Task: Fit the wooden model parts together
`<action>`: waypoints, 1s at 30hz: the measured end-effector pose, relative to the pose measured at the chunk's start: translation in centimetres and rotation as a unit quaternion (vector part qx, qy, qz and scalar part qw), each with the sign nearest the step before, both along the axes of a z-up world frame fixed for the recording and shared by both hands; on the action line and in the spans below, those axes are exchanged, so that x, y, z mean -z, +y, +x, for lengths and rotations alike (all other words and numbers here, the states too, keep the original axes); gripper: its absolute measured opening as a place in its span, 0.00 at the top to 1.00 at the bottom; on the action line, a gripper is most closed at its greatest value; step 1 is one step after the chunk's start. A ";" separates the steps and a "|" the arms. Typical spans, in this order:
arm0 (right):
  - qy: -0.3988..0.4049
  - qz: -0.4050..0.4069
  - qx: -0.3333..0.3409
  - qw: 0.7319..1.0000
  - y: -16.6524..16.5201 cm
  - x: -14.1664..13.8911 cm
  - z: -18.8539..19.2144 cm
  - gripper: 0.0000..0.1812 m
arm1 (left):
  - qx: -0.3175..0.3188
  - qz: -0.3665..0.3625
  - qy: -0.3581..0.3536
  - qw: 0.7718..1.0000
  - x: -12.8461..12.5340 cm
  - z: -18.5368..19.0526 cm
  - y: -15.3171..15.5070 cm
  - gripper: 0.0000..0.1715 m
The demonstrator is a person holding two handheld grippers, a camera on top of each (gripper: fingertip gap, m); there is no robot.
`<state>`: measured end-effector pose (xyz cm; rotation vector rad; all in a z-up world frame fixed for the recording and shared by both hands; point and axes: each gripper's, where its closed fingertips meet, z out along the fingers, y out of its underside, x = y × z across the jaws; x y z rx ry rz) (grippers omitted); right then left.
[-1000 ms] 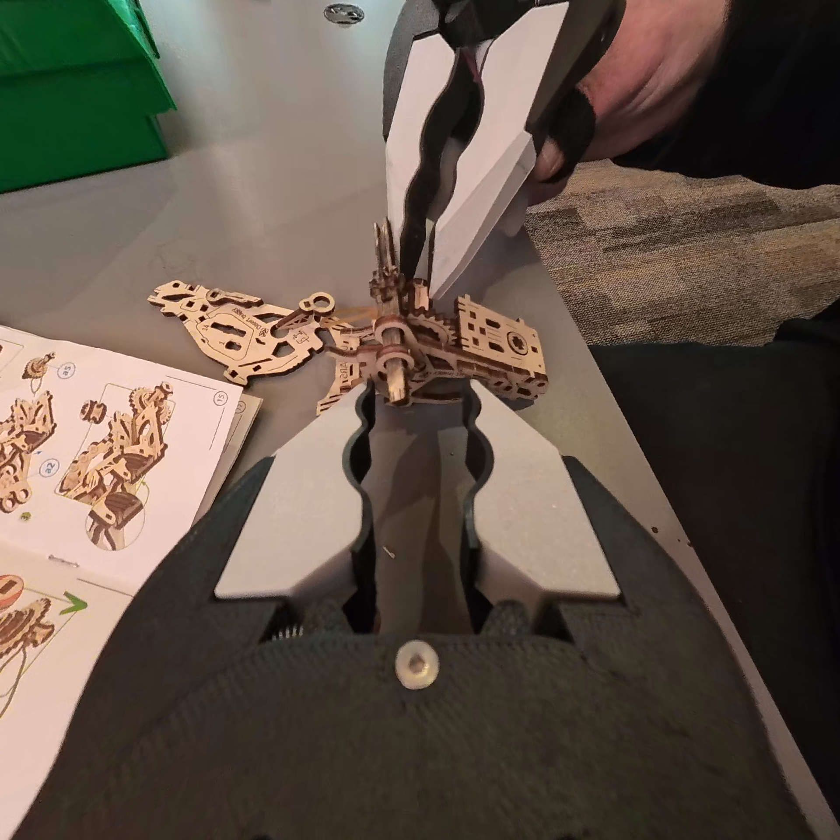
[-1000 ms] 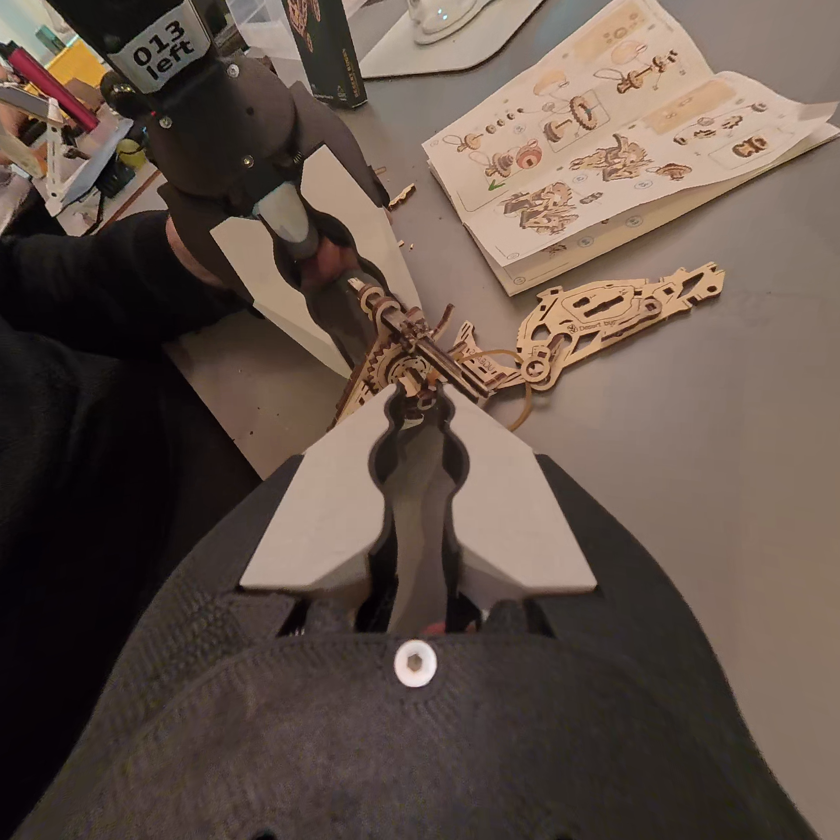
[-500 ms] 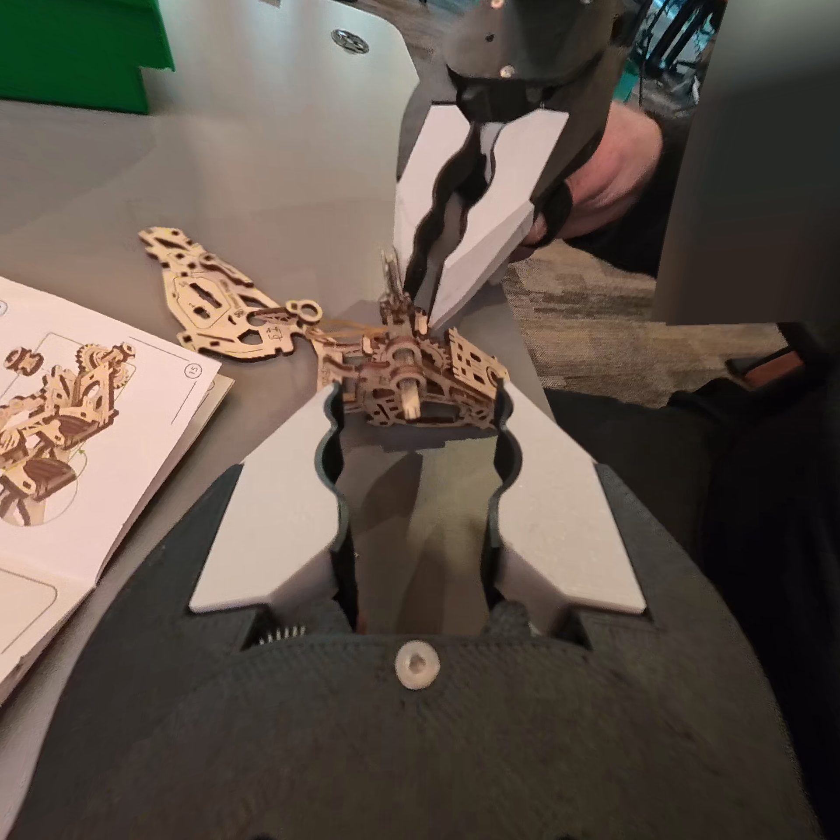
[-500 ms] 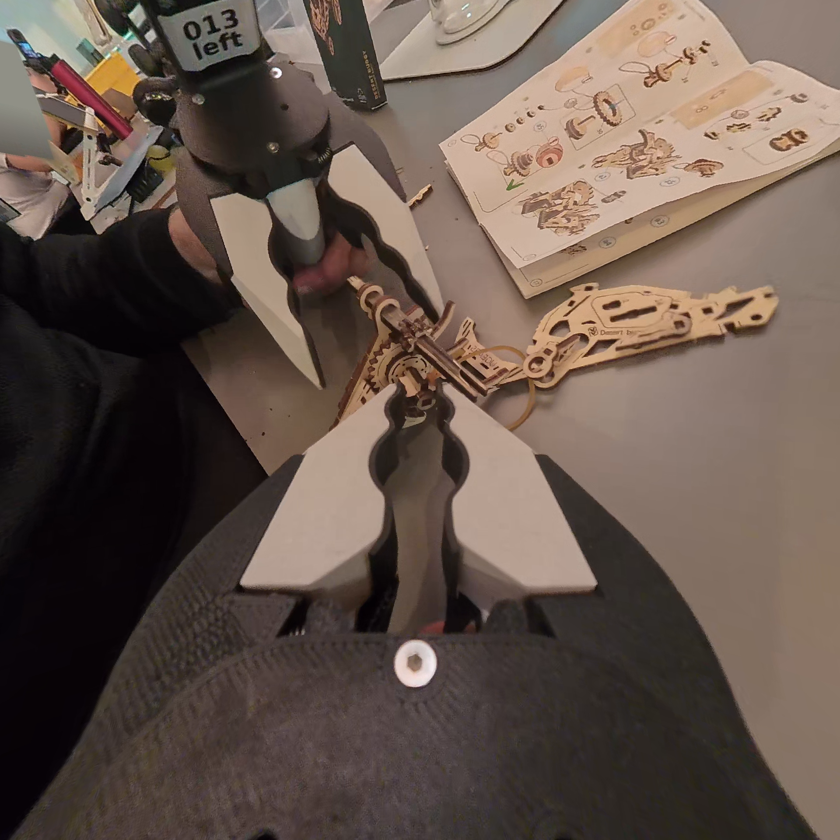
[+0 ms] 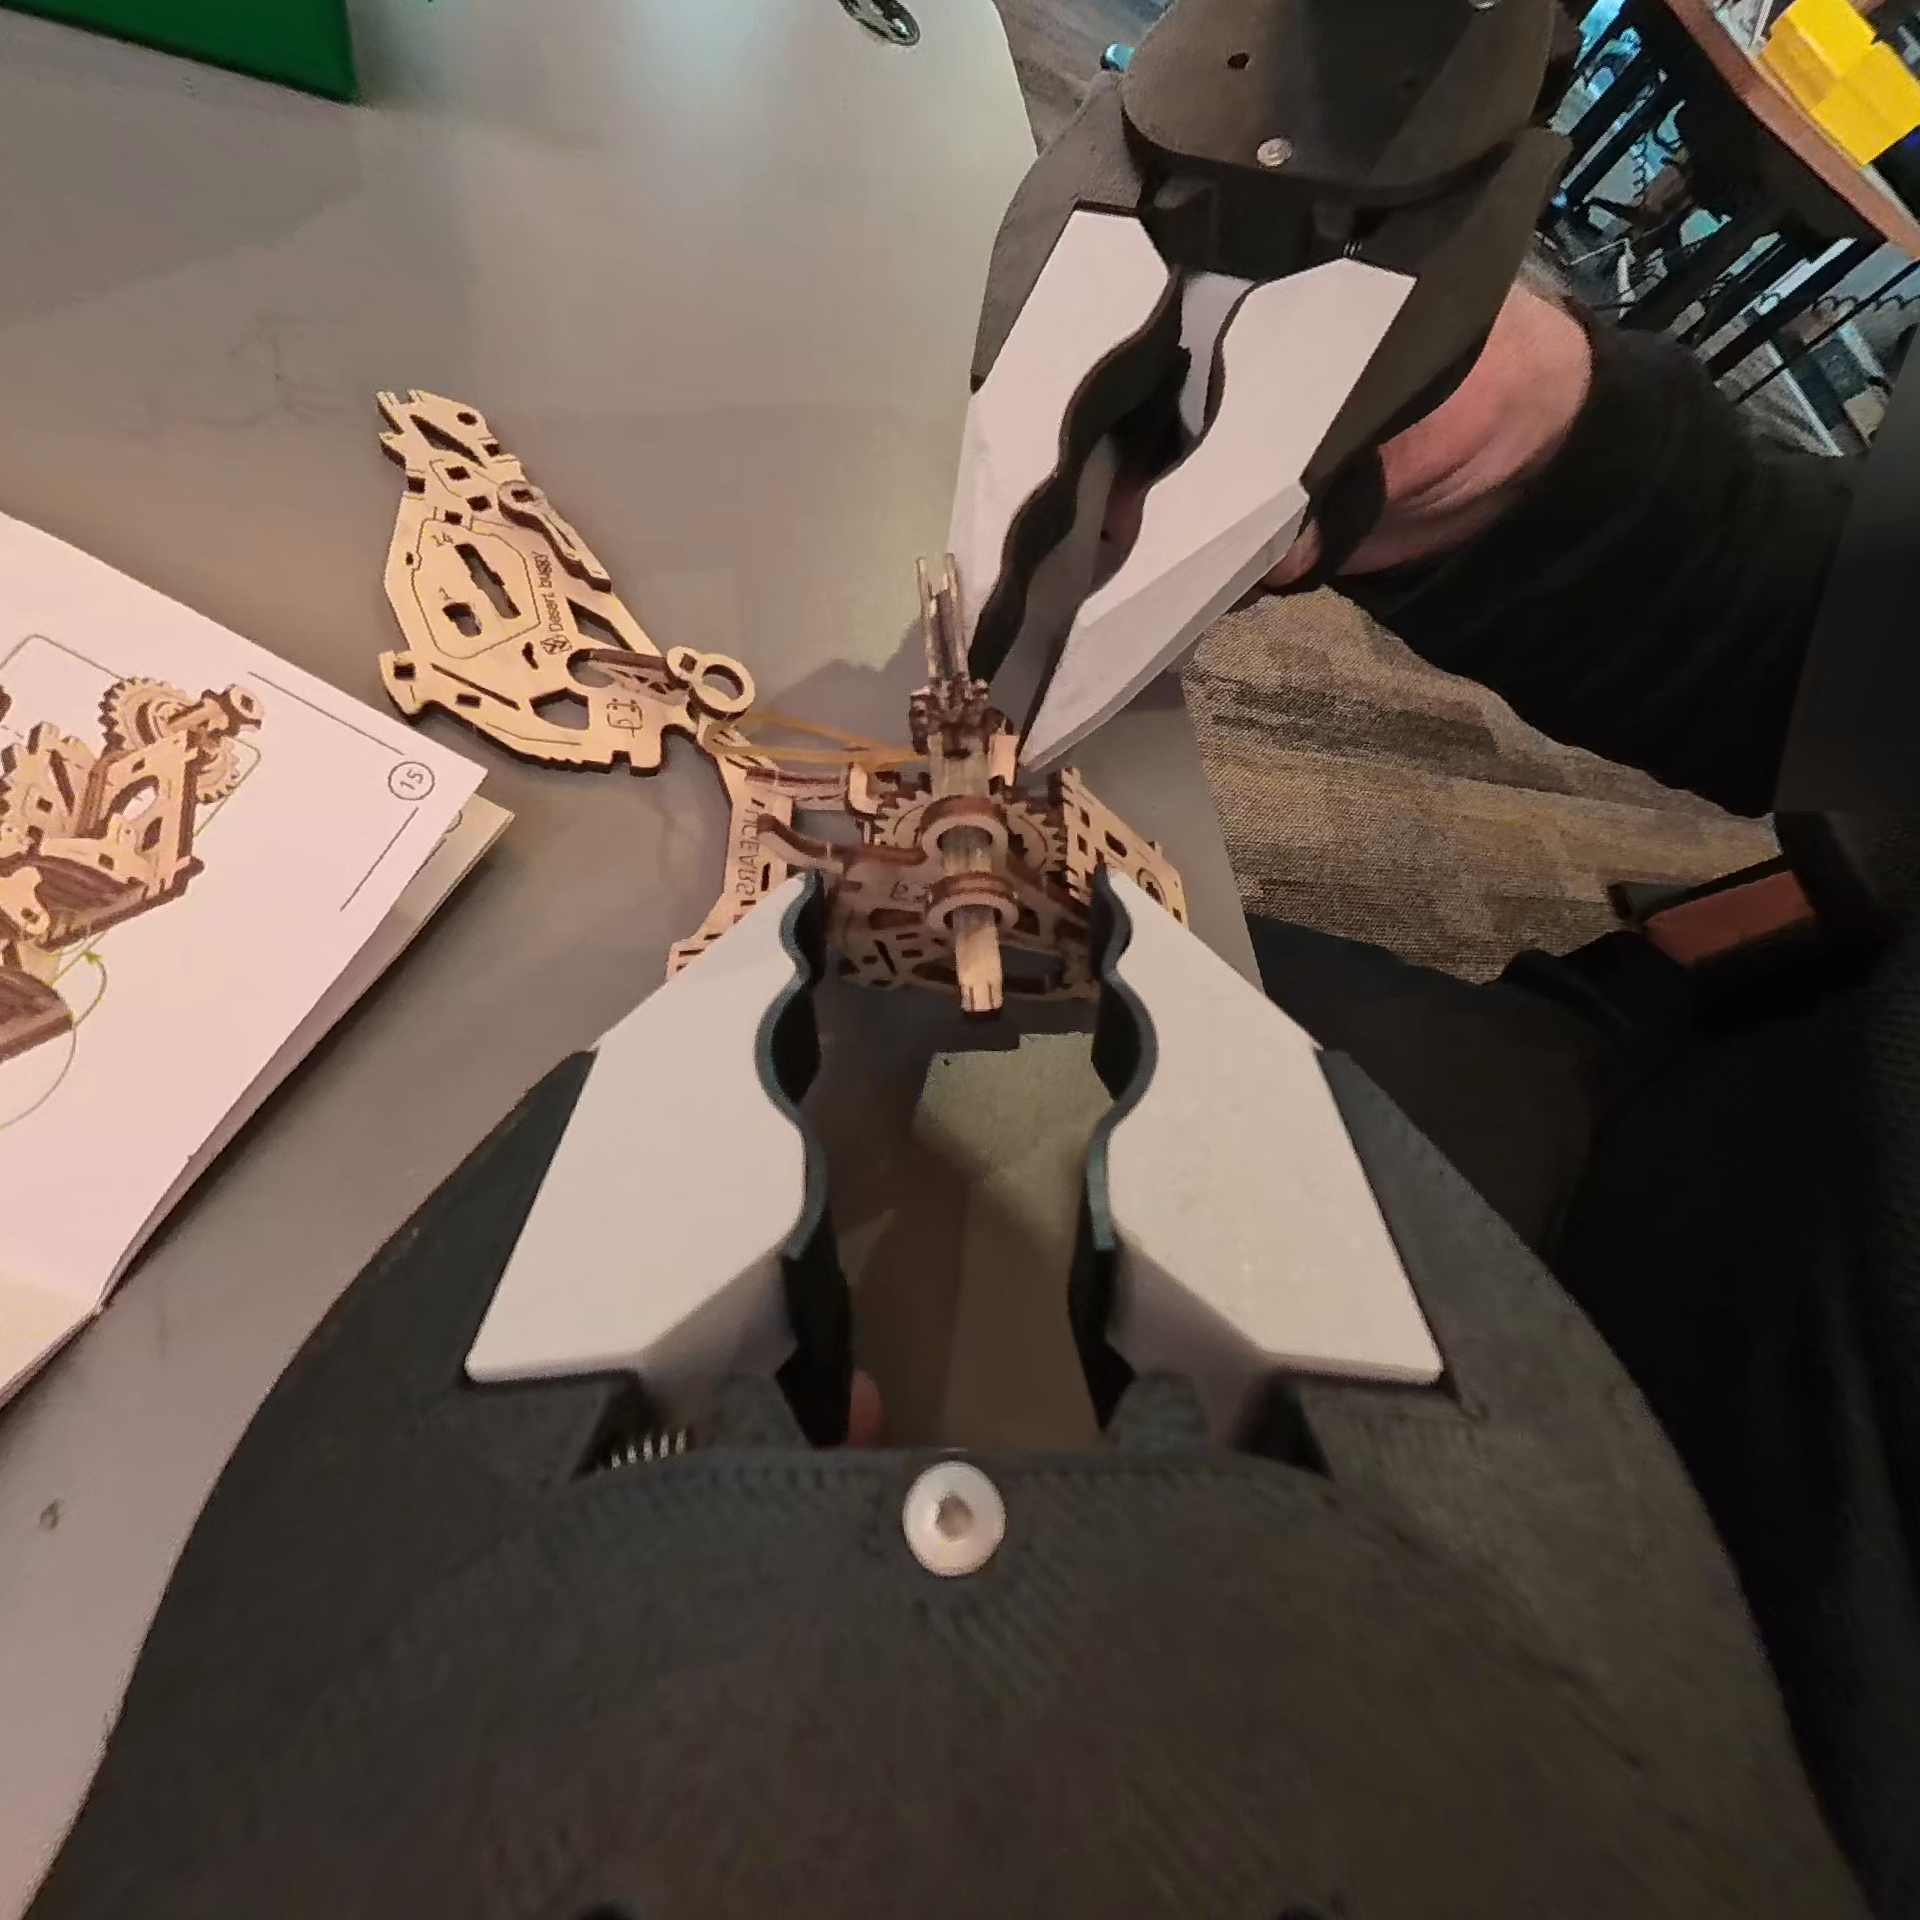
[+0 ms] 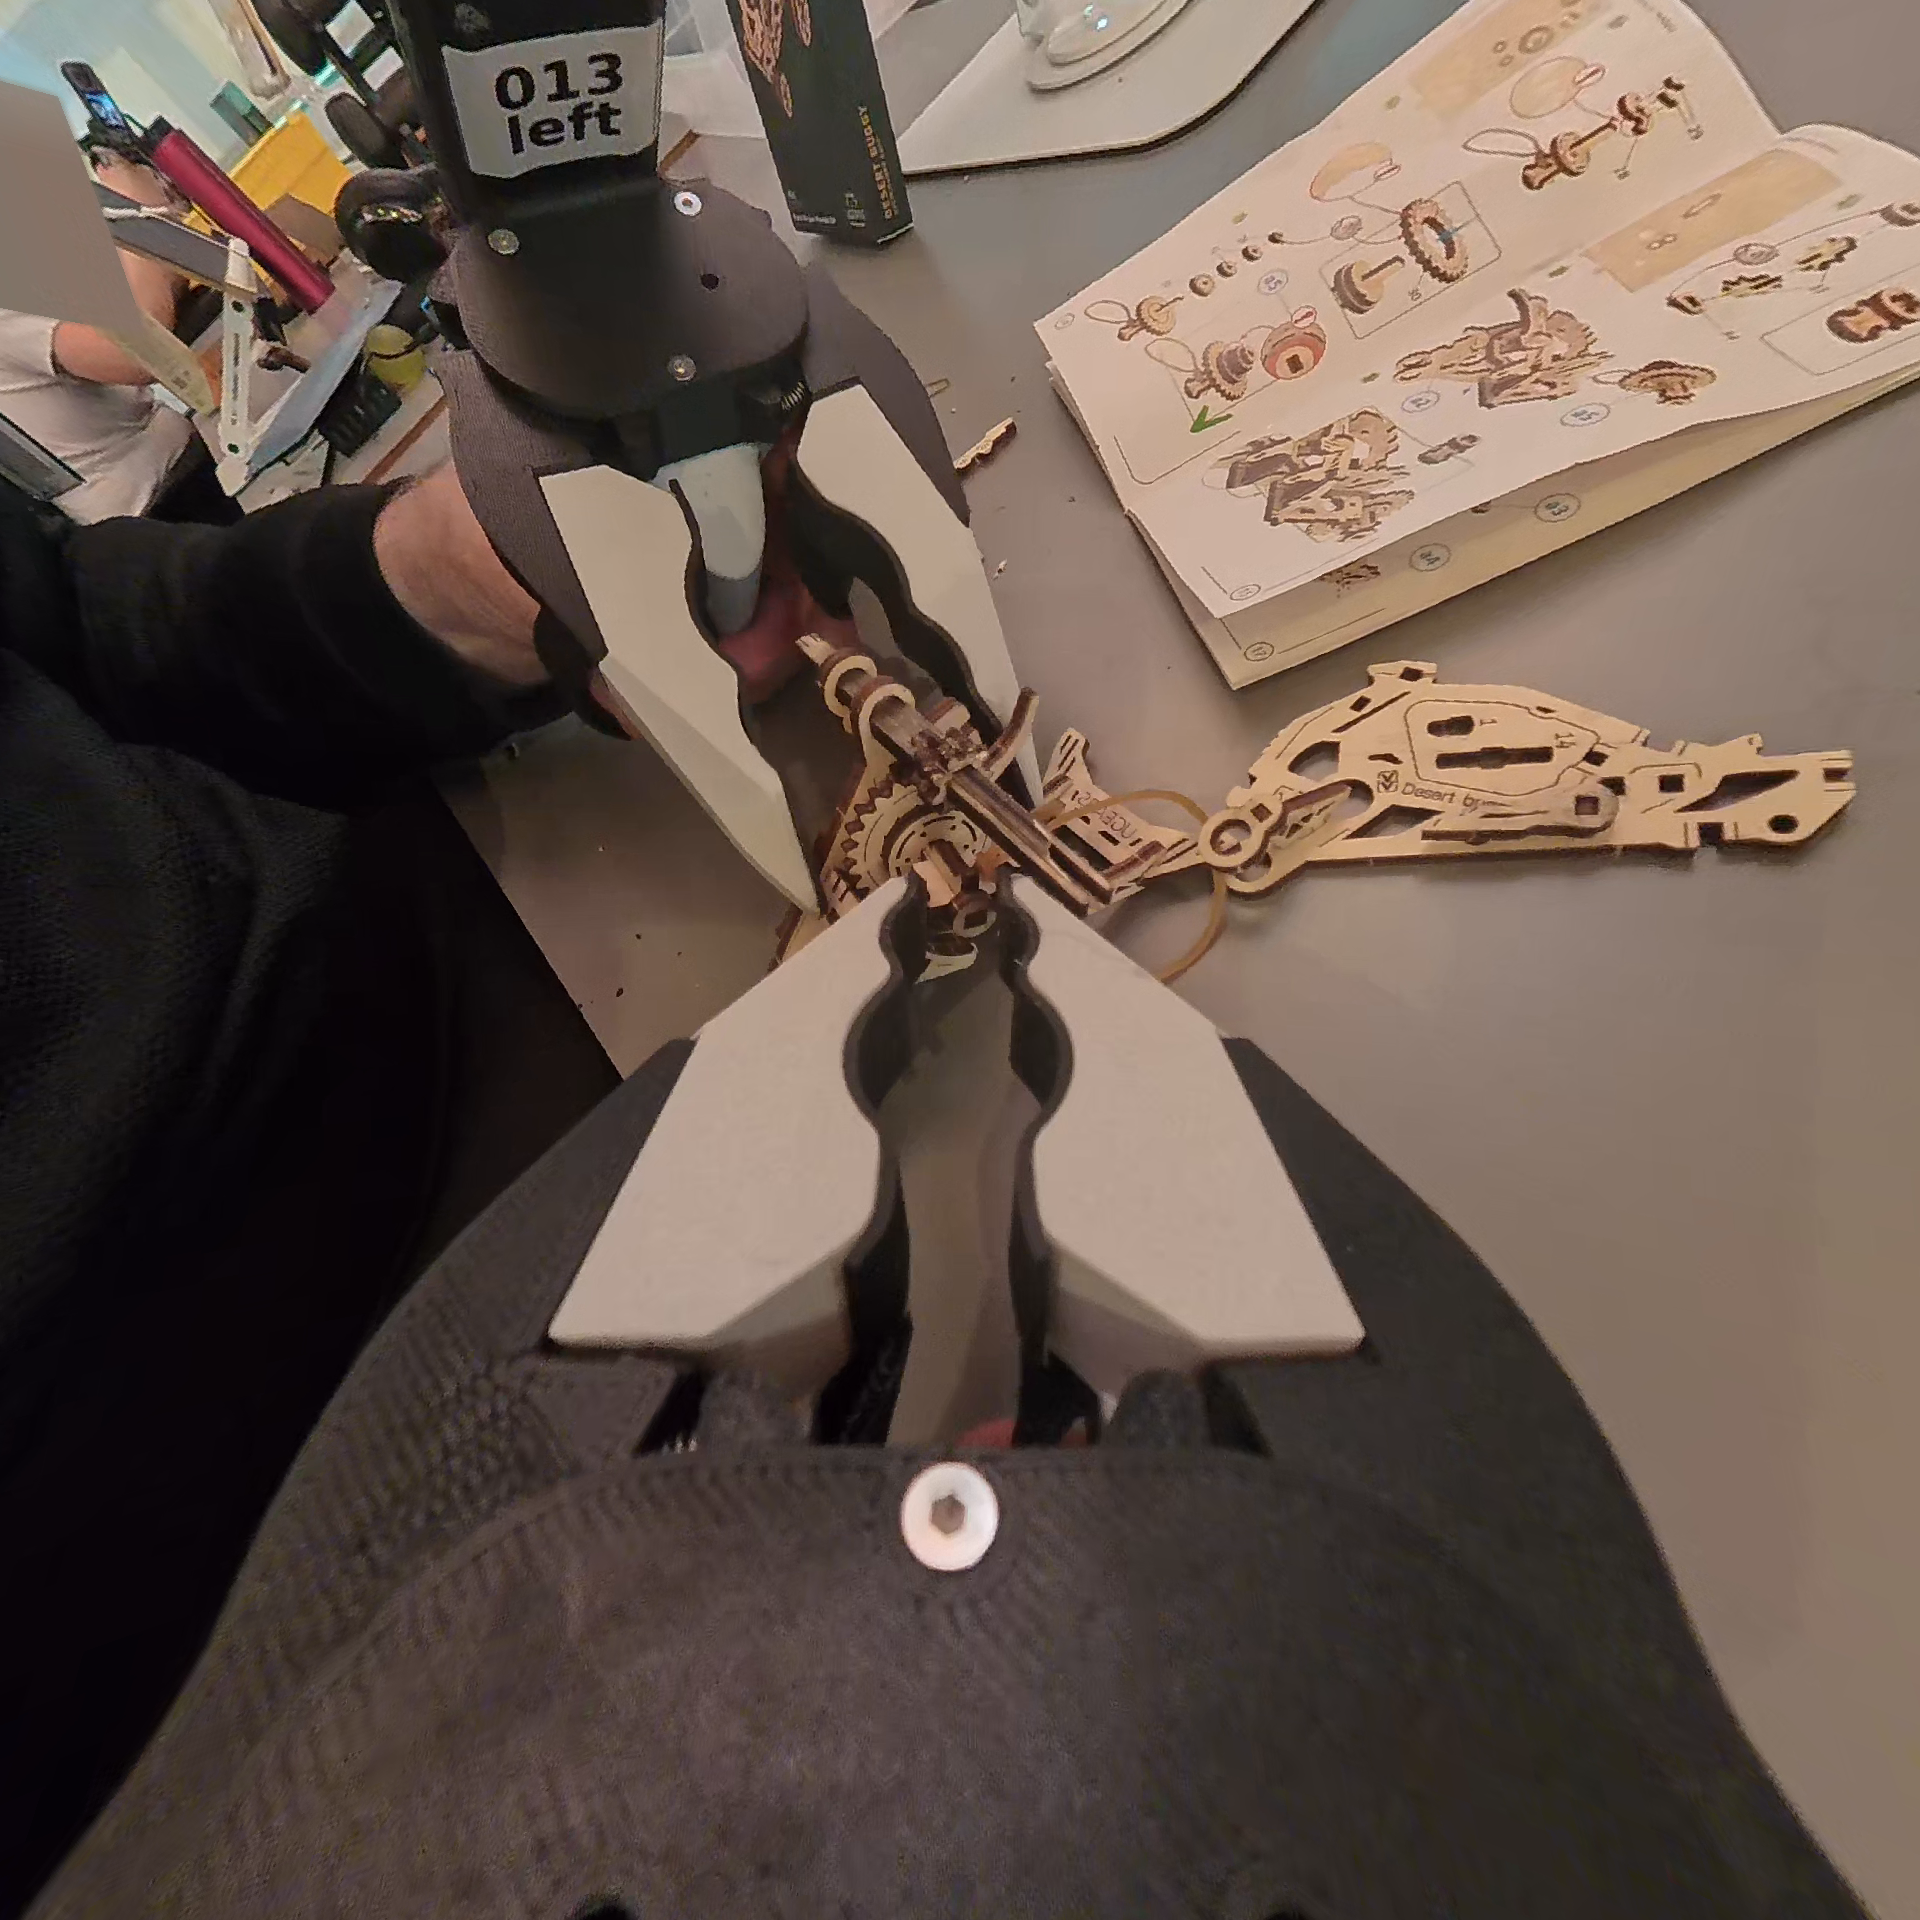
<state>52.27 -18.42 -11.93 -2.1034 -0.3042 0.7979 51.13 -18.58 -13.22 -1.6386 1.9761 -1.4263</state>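
Observation:
A wooden gear assembly [image 5: 935, 883] with a protruding axle stands near the grey table's right edge. My left gripper [image 5: 956, 914] is shut on its body, one pad on each side; the right wrist view shows this gripper [image 6: 914, 821] straddling the assembly [image 6: 904, 831]. My right gripper [image 6: 956, 904] is shut on a small wooden part at the top of the same assembly; in the left wrist view it [image 5: 1003, 717] comes down from above. A rubber band [image 5: 800, 738] links the assembly to a flat wooden frame piece [image 5: 499, 613], which also shows in the right wrist view [image 6: 1507, 779].
An open instruction booklet [image 5: 156, 935] lies left of the parts and shows in the right wrist view [image 6: 1455, 312]. A dark box [image 6: 831, 125] and a white base [image 6: 1091, 73] stand farther back. The table edge [image 5: 1216, 831] runs just right of the assembly, with carpet beyond. My two grippers' fingertips are within a few centimetres of each other.
My left jaws opened wide off the axle, then came together on the wider body of the assembly. My right gripper kept its hold on the top part throughout.

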 end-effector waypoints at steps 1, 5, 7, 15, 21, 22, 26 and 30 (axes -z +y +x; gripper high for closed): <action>0.000 -0.002 -0.003 1.000 0.0 0.0 0.0 0.95 | 0.001 -0.001 0.000 1.000 0.0 0.0 0.0 0.72; -0.007 0.000 -0.022 1.000 -0.1 0.1 0.0 0.95 | 0.008 -0.007 0.003 1.000 0.0 0.0 -0.1 0.72; -0.018 0.007 -0.034 0.999 -0.1 0.1 0.1 0.95 | 0.011 -0.011 0.004 1.000 0.0 0.0 -0.1 0.72; -0.023 0.018 -0.063 0.998 0.2 -0.1 0.1 0.95 | 0.013 -0.021 0.007 1.000 0.0 0.0 0.0 0.72; -0.018 0.015 -0.067 0.997 0.3 -0.1 0.2 0.95 | 0.011 -0.022 0.007 1.000 0.0 0.1 0.1 0.72; -0.016 0.013 -0.066 0.998 0.4 -0.1 0.1 0.95 | 0.010 -0.023 0.007 1.000 0.0 0.1 0.1 0.73; -0.022 0.016 -0.063 0.998 0.4 0.0 0.1 0.95 | 0.007 -0.021 0.005 1.000 0.0 0.1 0.2 0.73; -0.029 0.022 -0.056 0.998 0.1 -0.1 0.0 0.95 | 0.011 -0.028 0.007 1.000 0.0 0.0 0.1 0.73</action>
